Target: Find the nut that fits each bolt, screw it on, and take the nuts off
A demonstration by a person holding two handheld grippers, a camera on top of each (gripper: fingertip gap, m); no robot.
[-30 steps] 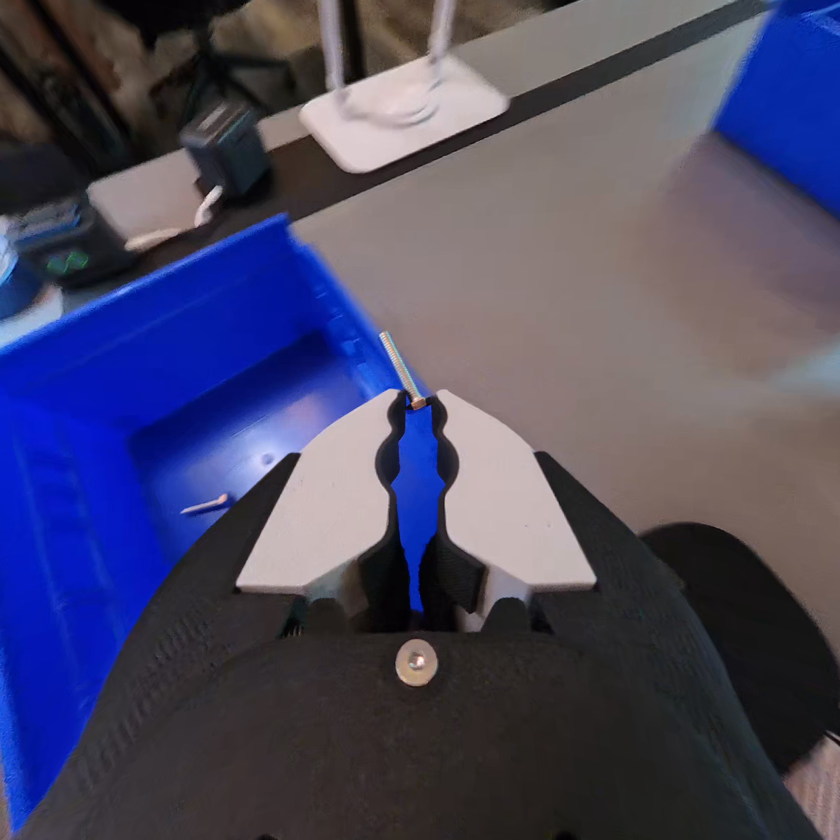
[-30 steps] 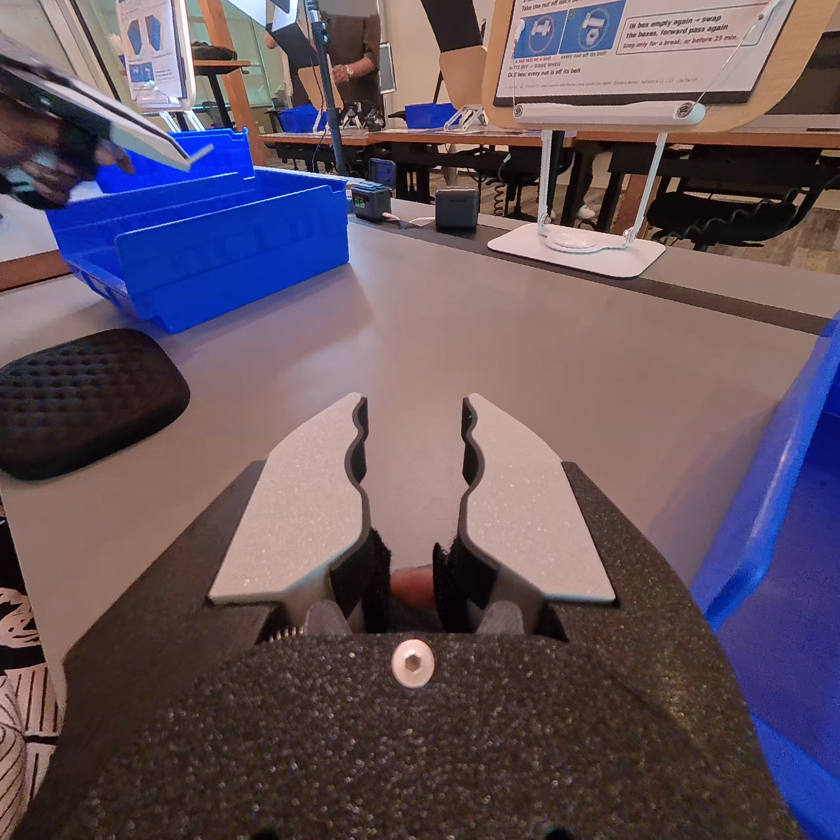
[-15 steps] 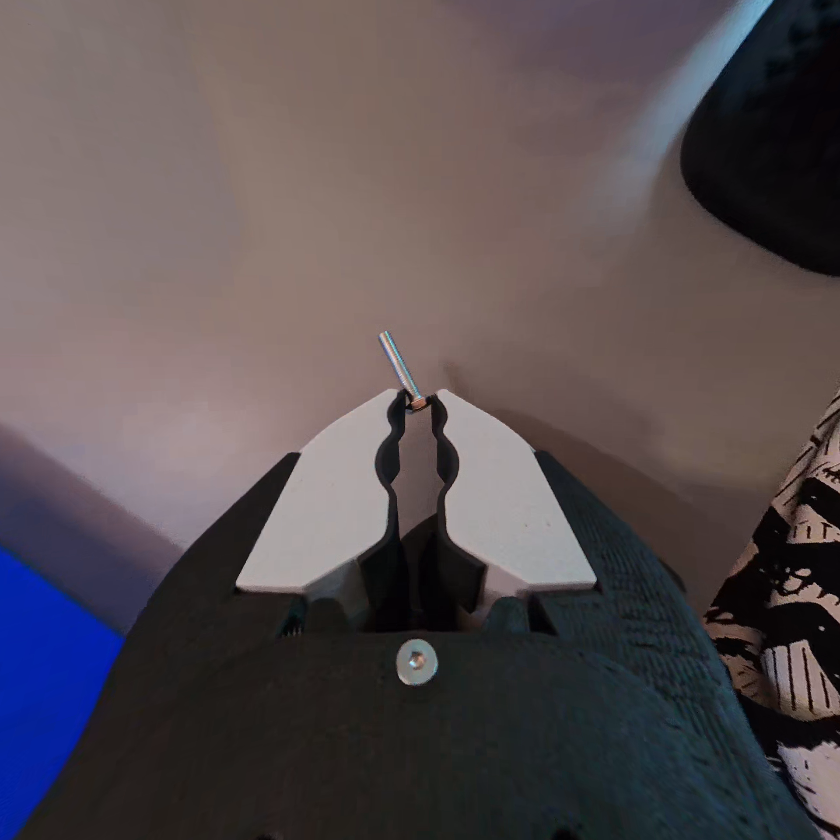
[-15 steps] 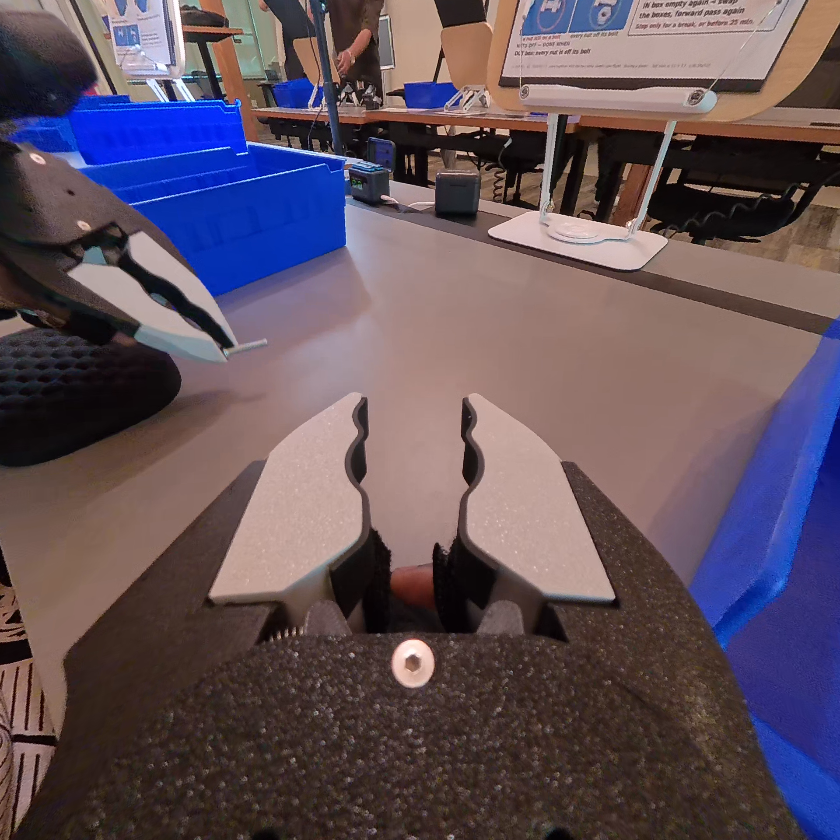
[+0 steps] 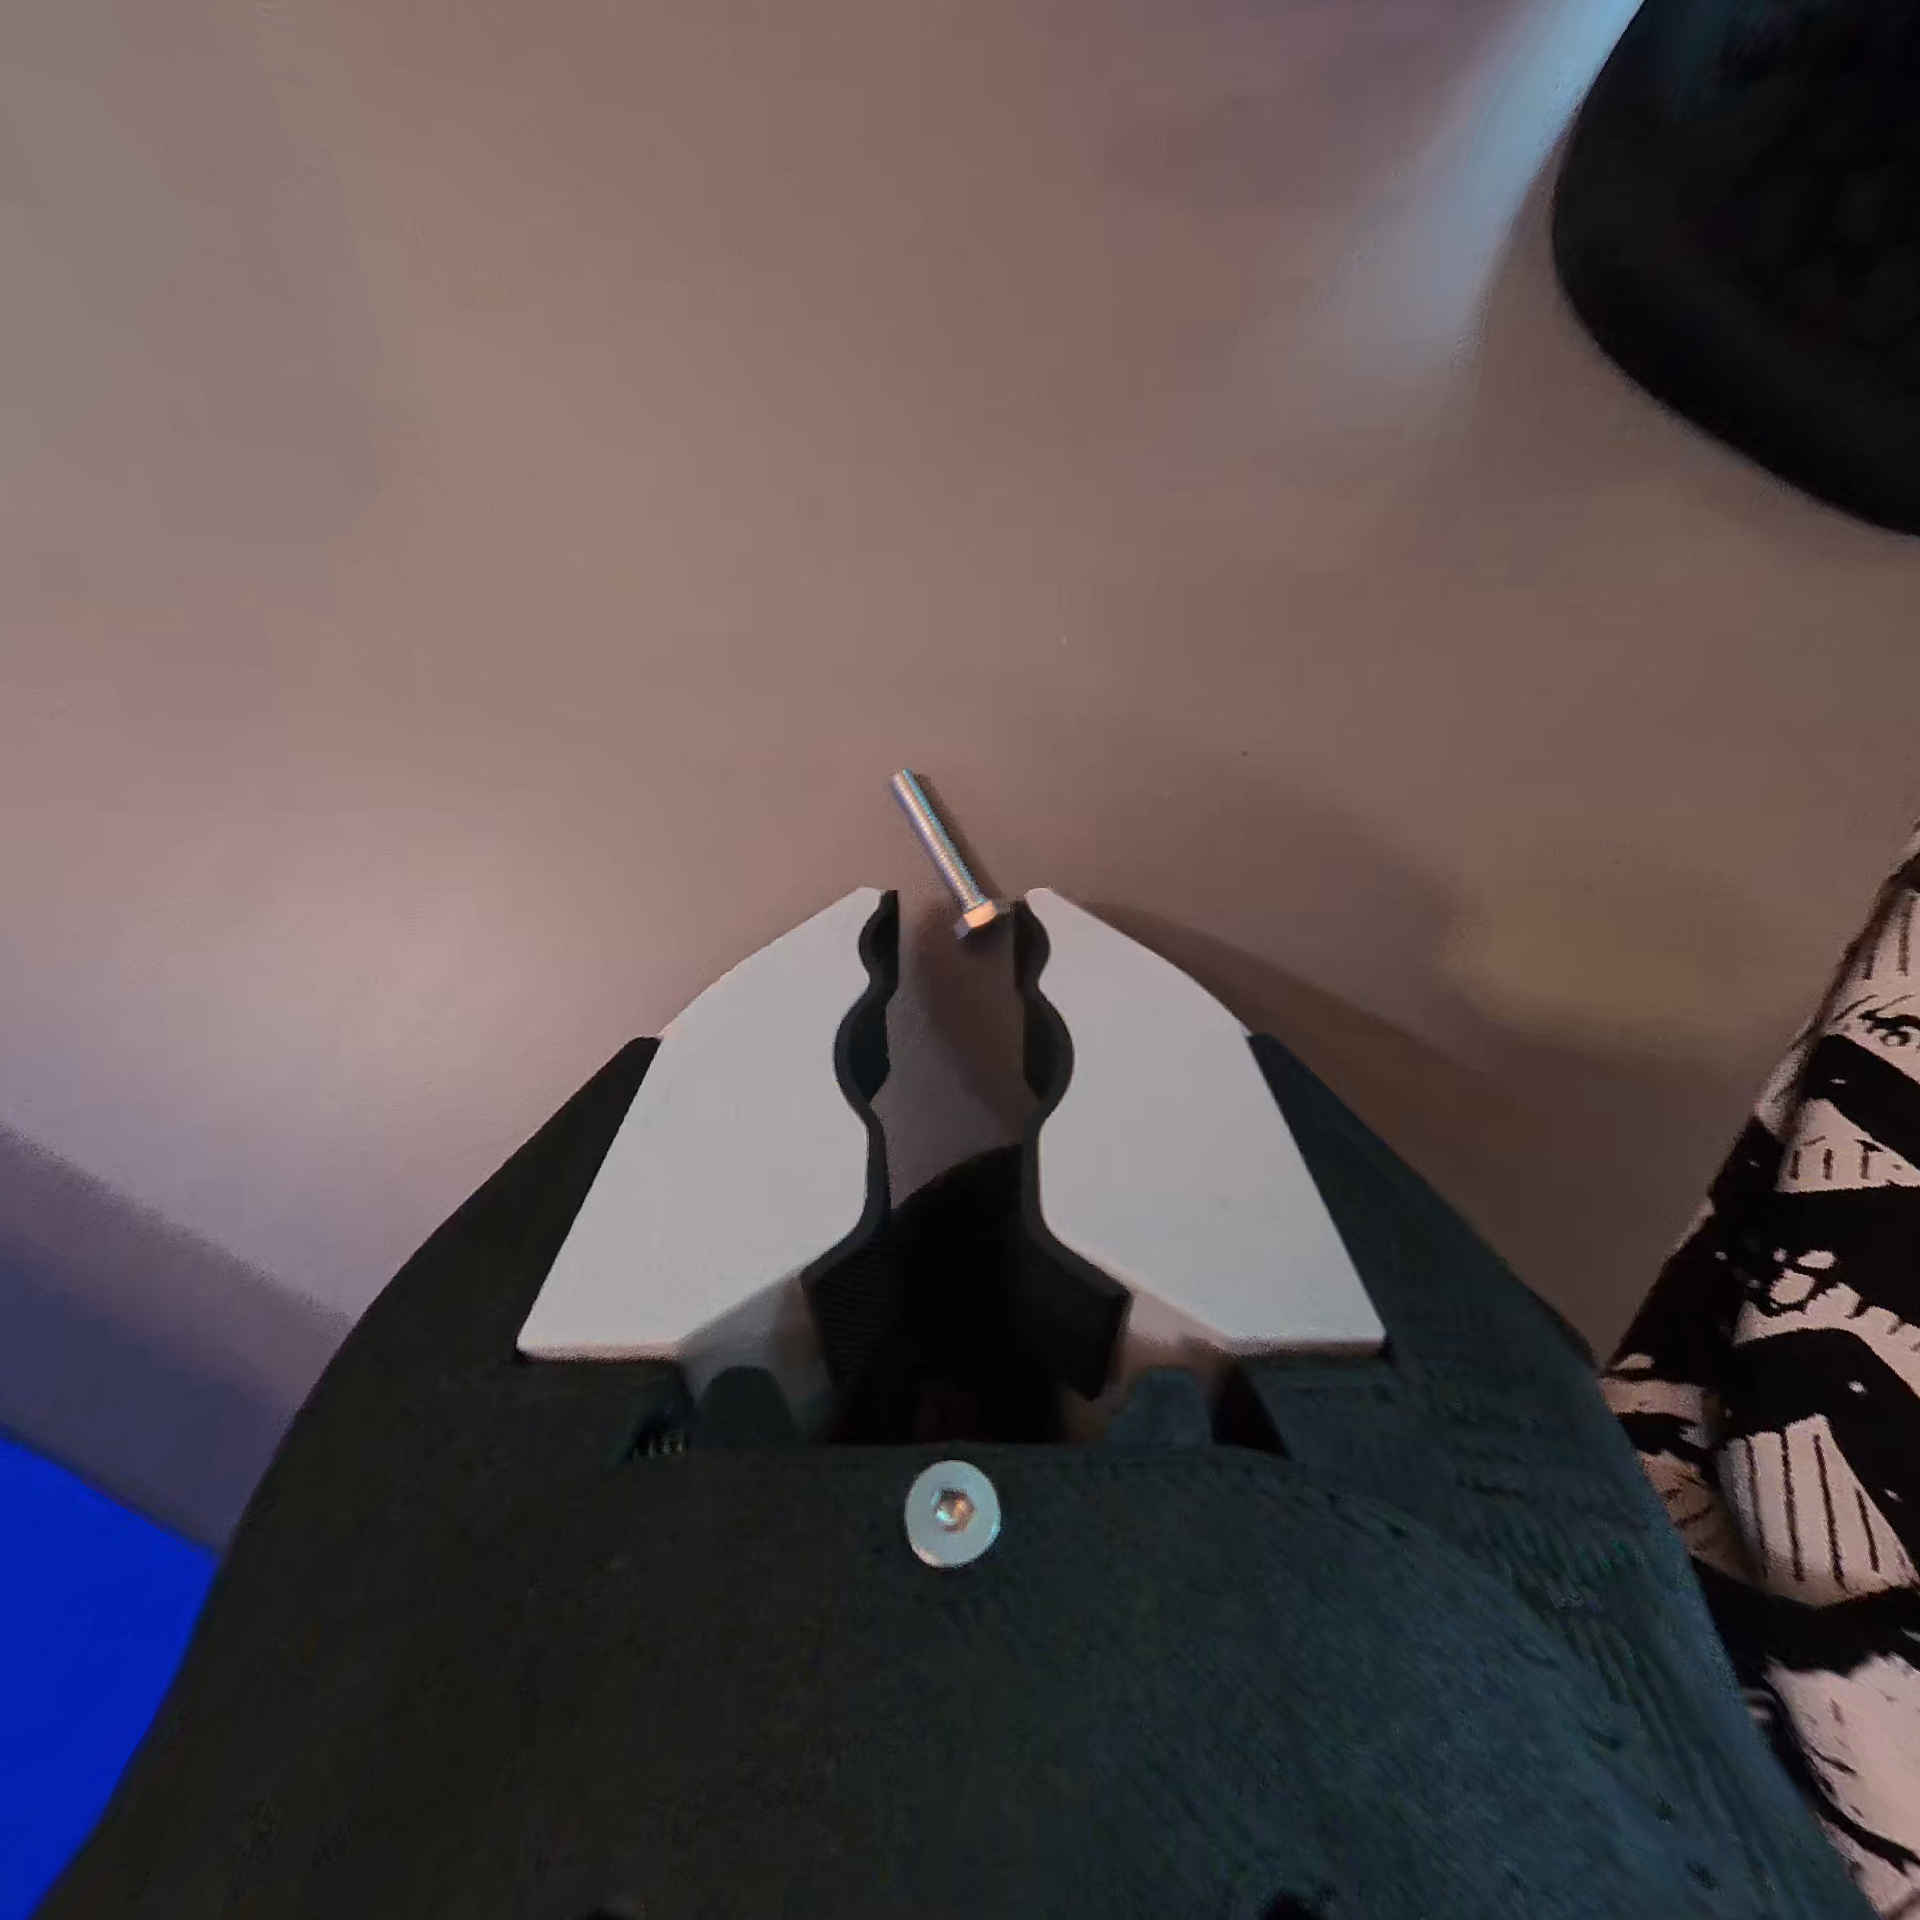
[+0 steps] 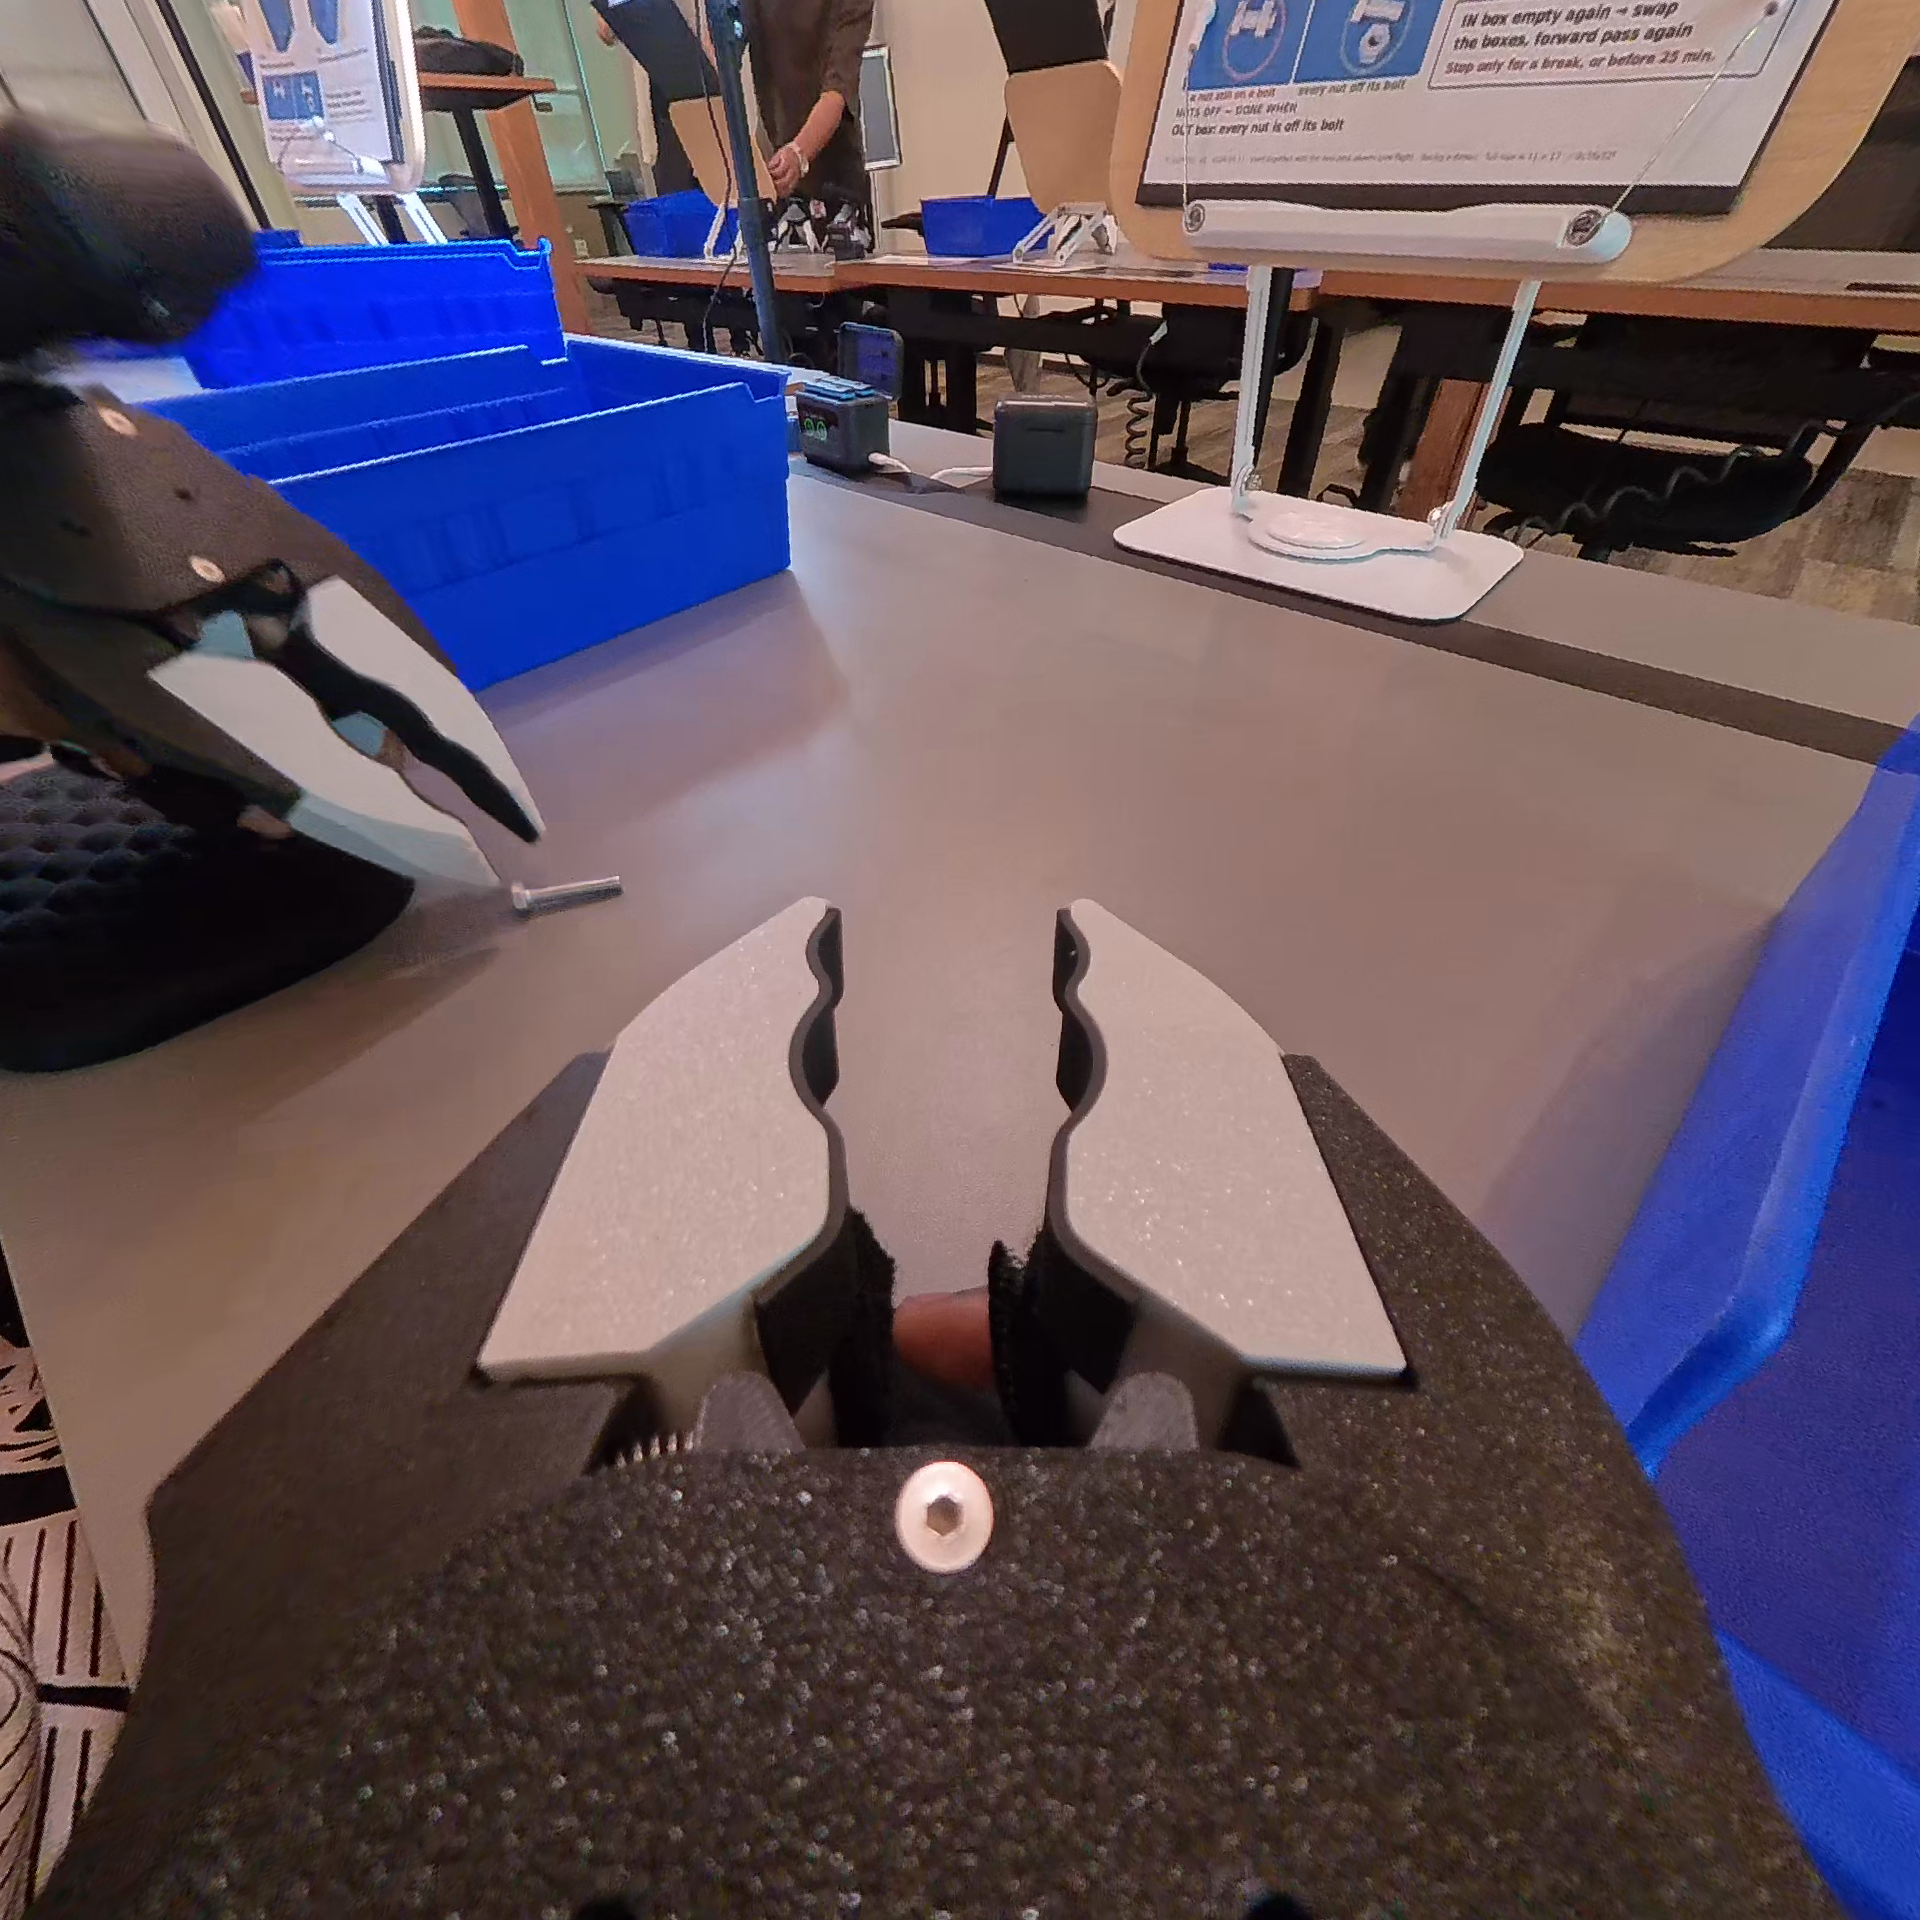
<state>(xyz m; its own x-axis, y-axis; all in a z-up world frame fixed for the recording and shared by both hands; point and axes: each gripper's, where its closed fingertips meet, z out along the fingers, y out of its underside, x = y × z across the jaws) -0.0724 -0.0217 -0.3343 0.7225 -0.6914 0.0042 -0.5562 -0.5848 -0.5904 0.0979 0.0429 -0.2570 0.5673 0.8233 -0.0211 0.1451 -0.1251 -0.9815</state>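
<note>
A small silver bolt (image 5: 940, 847) lies on the grey table (image 5: 623, 520) just ahead of my left gripper (image 5: 958, 902). The left gripper is open, and the bolt's head sits close to its right fingertip (image 5: 1049, 914). In the right wrist view the same bolt (image 6: 566, 894) lies flat on the table under the tips of the left gripper (image 6: 509, 852). My right gripper (image 6: 945, 920) is open and empty, low over the table, to the right of the bolt. No nut shows.
A blue bin (image 6: 582, 509) stands at the far left, and another blue bin (image 6: 1787, 1143) is close on the right. A black dimpled pad (image 6: 156, 935) lies left of the bolt. A sign stand (image 6: 1320, 551) and small black devices (image 6: 1044, 447) stand at the table's back. The left gripper's tips are roughly 20 cm from the right gripper's.
My left gripper carried the bolt from over the blue bin down to the table and opened. The bolt now lies on the table. The right gripper has hardly moved.
</note>
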